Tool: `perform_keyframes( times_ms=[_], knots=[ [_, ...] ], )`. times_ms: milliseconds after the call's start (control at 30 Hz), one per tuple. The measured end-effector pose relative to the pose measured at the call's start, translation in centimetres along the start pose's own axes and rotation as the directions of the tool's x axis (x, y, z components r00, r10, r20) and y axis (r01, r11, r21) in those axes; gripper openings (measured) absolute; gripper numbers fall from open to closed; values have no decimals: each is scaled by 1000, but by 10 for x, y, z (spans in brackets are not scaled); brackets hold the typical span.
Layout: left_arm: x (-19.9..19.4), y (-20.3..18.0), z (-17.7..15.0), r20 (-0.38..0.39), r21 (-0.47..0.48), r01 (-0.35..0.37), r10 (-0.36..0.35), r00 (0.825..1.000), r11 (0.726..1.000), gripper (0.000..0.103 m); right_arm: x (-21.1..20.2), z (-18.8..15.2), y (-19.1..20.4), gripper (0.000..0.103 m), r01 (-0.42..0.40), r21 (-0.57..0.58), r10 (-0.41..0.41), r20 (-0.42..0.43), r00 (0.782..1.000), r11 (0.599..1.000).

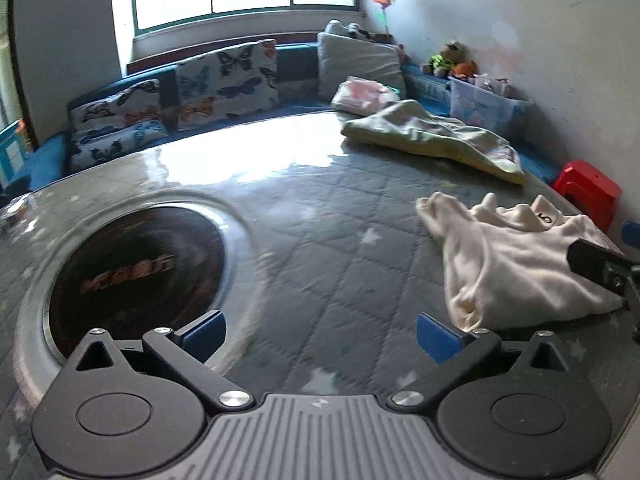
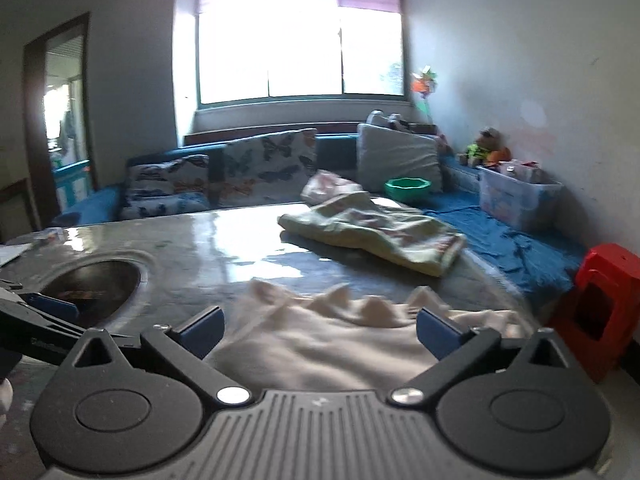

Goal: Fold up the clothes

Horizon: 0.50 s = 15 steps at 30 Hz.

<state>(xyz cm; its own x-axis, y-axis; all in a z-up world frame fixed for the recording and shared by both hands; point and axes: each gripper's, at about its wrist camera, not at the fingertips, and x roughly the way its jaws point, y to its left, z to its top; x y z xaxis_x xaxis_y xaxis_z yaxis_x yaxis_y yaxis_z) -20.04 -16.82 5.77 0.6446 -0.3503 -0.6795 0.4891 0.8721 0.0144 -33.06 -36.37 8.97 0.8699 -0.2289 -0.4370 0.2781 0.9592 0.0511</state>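
A crumpled cream-white garment (image 1: 516,264) lies on the grey quilted table top (image 1: 320,240), at the right of the left wrist view. My left gripper (image 1: 320,332) is open and empty, low over the table, with the garment just beyond its right finger. In the right wrist view the same garment (image 2: 320,344) lies right in front of my right gripper (image 2: 320,332), which is open with the cloth between and under its blue pads (image 2: 436,334). The right gripper's finger also shows at the left wrist view's right edge (image 1: 600,268), over the garment.
A yellow-green patterned cloth (image 1: 436,136) lies further back on the table. A dark round inset plate (image 1: 136,272) is sunk in the table at left. A blue sofa with butterfly cushions (image 1: 228,76), a clear storage box (image 2: 516,196) and a red stool (image 2: 600,304) surround the table.
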Motion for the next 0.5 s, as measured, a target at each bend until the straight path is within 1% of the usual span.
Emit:
perform_keyframes(
  times_ms=[100, 200, 367, 500],
  knots=[
    [-15, 16, -10, 10, -22, -21, 21, 1000, 1000, 103, 0, -3, 18, 103, -50, 10, 50, -6, 999, 999],
    [-29, 34, -20, 20, -49, -43, 44, 999, 998, 103, 0, -6, 43, 103, -105, -22, 104, -42, 994, 994],
    [-47, 64, -32, 19, -96, -93, 95, 995, 991, 103, 7, -12, 76, 103, -149, -58, 144, -83, 986, 987],
    [-58, 88, -42, 12, -153, -135, 138, 990, 979, 103, 11, -15, 100, 103, -182, -74, 173, -109, 979, 981]
  ],
)
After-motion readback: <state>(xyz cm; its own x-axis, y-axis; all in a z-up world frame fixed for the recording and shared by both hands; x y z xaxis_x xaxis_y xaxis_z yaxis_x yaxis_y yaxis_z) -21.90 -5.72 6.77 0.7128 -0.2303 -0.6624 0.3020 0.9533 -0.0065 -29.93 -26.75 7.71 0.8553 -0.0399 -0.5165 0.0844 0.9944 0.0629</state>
